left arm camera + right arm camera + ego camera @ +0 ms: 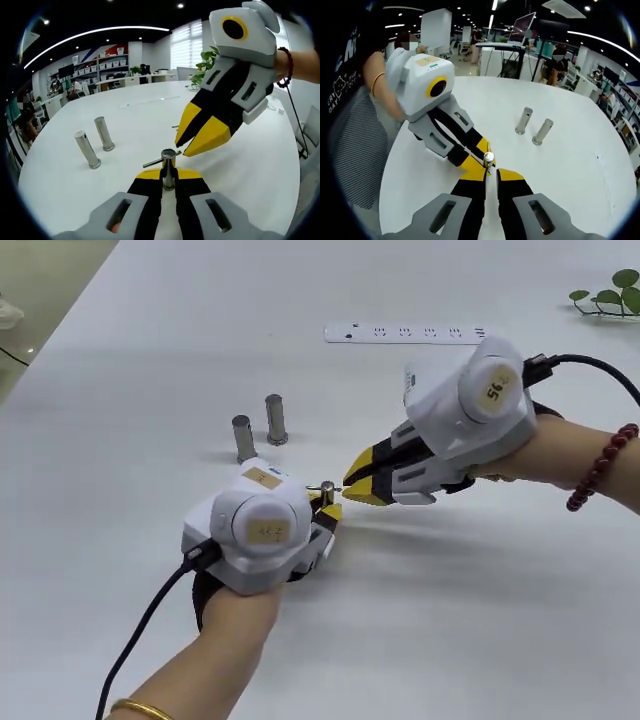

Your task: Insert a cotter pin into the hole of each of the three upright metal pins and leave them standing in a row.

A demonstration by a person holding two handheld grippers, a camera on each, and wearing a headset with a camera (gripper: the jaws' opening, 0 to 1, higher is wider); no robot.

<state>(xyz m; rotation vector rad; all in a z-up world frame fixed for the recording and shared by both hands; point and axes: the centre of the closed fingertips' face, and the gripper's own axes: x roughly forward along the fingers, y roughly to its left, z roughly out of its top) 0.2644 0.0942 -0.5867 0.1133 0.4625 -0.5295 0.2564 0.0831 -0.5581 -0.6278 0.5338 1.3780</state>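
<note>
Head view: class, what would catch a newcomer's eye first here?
The yellow-tipped grippers, tip to tip mid-table: the left gripper clamps a metal pin upright, a cotter pin jutting from its hole, with the right gripper pointed at it. Behind them stand a nearer pin and a farther pin.

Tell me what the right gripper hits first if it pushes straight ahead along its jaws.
The metal pin clamped in the left gripper, just off the tips of the right gripper. Whether they already touch is unclear.
</note>
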